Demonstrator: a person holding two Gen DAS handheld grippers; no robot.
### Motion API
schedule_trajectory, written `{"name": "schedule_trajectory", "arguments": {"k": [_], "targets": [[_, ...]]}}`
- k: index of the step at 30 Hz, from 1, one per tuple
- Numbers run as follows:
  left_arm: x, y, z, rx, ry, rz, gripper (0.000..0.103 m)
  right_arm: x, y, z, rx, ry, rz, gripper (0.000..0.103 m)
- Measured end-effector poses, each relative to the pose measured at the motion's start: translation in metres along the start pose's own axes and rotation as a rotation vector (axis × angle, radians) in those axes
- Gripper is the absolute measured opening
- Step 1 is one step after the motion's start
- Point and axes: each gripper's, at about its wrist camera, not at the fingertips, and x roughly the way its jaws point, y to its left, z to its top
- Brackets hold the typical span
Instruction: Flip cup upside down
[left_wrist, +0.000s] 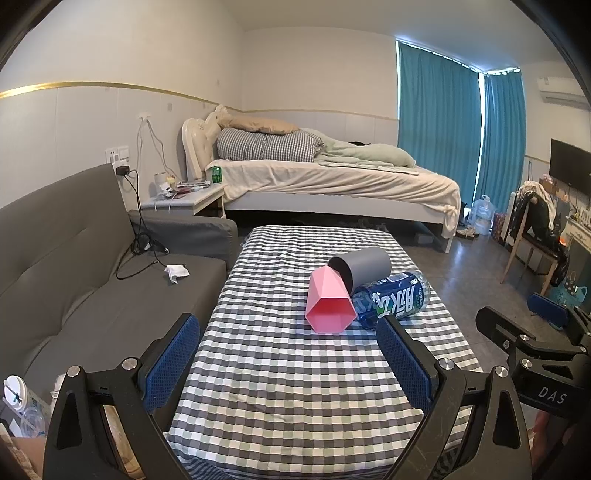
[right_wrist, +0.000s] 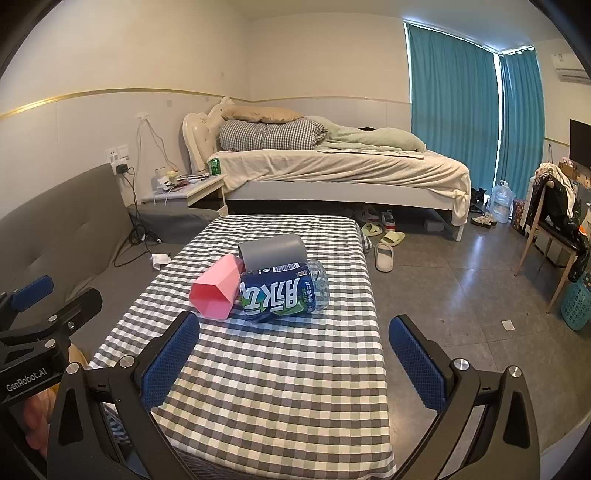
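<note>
Pink cup (left_wrist: 330, 304) lies on its side in the middle of the checked table (left_wrist: 295, 387), long axis running away, open mouth facing us. It has flat sides. Its base touches the grey cup (left_wrist: 364, 266); the blue bottle (left_wrist: 393, 297) hides part. Left gripper (left_wrist: 288, 354) and right gripper (right_wrist: 293, 358) both gape wide, holding nothing.

A table (left_wrist: 295, 387) is covered by a checked cloth (left_wrist: 280, 369); a pink cup (left_wrist: 330, 303), a grey cup (left_wrist: 364, 265) and a bottle (left_wrist: 395, 298) (all on their sides) are laid on it.

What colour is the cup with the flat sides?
Pink. The pink cup shows best in the left wrist view.
</note>
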Motion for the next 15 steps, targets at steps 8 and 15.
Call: {"name": "schedule_trajectory", "arguments": {"k": [8, 15], "targets": [[-0.0044, -0.0028, -0.001, 0.002, -0.001, -0.001, 0.099, 0.0001, 0.0003, 0.0005, 0.0, 0.0, -0.001, 0.103], [-0.0045, -0.0027, -0.0009, 0.002, 0.0, -0.001, 0.099, -0.0001, 0.0006, 0.0003, -0.001, 0.0, 0.0, 0.103]]}}
